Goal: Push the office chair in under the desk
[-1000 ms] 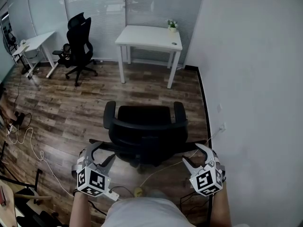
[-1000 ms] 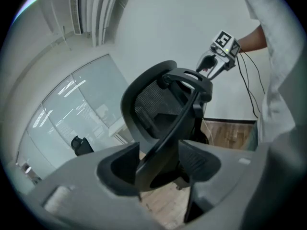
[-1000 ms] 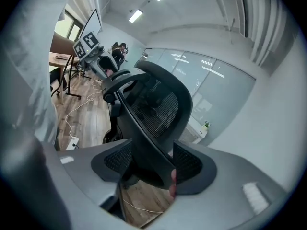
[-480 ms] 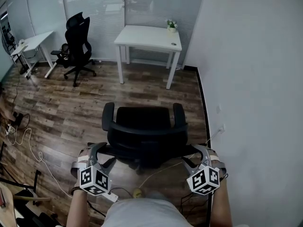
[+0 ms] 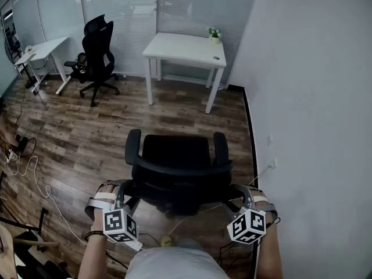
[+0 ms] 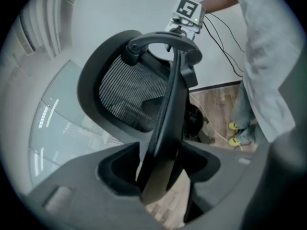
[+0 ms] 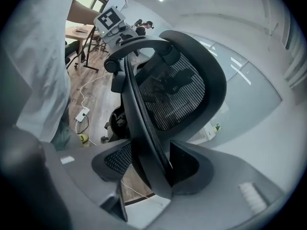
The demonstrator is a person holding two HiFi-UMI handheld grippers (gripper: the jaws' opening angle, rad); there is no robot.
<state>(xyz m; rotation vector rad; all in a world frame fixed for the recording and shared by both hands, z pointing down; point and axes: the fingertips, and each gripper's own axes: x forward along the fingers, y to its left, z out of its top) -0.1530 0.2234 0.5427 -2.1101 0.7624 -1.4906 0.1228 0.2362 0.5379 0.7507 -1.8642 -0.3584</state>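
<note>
- The office chair (image 5: 177,167) stands mid-room on the wood floor (image 5: 75,132) with its back toward the person. It is well apart from the white desk (image 5: 185,48) by the far wall, not under it.
- The left gripper (image 6: 160,176) straddles the left edge of the chair's backrest. Its jaws have just been closing and now pinch that rim.
- The right gripper (image 7: 153,169) has the backrest's right edge between its jaws. The pads seem to press on it, though the contact is hard to make out.
- Print: black-and-white square markers on each gripper's cube (image 5: 121,225).
</note>
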